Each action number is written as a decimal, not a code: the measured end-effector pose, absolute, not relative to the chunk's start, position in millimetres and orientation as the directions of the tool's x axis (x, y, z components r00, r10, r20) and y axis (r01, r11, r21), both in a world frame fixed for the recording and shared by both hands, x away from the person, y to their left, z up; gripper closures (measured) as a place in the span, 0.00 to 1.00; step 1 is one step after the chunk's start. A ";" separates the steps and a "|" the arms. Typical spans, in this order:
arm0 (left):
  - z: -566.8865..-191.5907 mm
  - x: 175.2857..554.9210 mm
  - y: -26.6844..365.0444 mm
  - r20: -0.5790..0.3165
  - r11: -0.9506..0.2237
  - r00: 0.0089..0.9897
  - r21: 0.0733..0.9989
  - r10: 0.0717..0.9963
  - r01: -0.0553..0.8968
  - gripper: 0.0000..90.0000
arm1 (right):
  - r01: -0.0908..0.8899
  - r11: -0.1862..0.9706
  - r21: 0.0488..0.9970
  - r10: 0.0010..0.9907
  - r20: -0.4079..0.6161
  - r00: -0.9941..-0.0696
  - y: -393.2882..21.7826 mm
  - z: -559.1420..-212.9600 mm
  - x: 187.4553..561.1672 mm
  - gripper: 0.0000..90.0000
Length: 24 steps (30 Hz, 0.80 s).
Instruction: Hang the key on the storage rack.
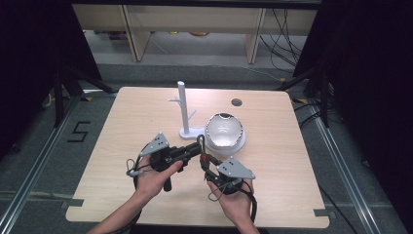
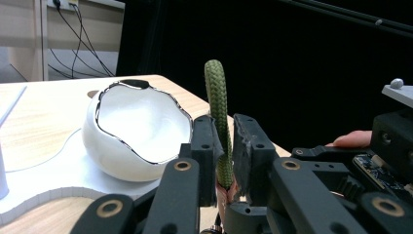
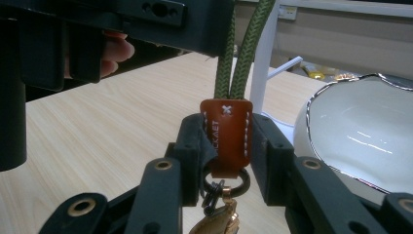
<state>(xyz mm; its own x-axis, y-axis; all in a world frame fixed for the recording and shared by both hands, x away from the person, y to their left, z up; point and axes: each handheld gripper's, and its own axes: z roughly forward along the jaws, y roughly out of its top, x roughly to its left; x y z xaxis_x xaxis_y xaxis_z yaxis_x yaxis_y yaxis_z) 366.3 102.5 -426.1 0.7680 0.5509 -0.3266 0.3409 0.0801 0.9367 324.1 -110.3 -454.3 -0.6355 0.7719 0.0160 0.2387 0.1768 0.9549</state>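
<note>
At the centre of the high view both grippers meet over the table (image 1: 122,161). The left gripper (image 2: 225,146) is closed on the green cord loop (image 2: 217,97). The right gripper (image 3: 227,146) clamps its brown leather tab (image 3: 227,131), seemingly. The white bowl (image 1: 224,130) sits just above them, beside a white stand (image 1: 184,109).

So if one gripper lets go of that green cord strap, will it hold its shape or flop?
Probably flop: the green cord strap is braided rope, looped between both grippers. Its brown leather tab and metal ring would likely swing down as the heavy end. The weave looks grippy, not slippery.
</note>
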 end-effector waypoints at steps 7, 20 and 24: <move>-425.9 366.4 102.3 -0.326 0.082 0.768 0.937 0.551 0.339 0.92 | 0.234 0.183 0.955 0.769 0.010 -0.639 -109.8 -453.8 324.4 0.76; -420.6 362.7 107.7 -0.241 0.039 0.760 0.961 0.603 0.274 0.93 | 0.253 0.188 0.949 0.756 0.025 -0.654 -108.0 -452.6 325.9 0.64; -418.9 364.4 114.3 -0.209 0.025 0.745 0.968 0.633 0.250 0.93 | 0.250 0.202 0.947 0.748 0.016 -0.663 -109.3 -453.6 327.1 0.63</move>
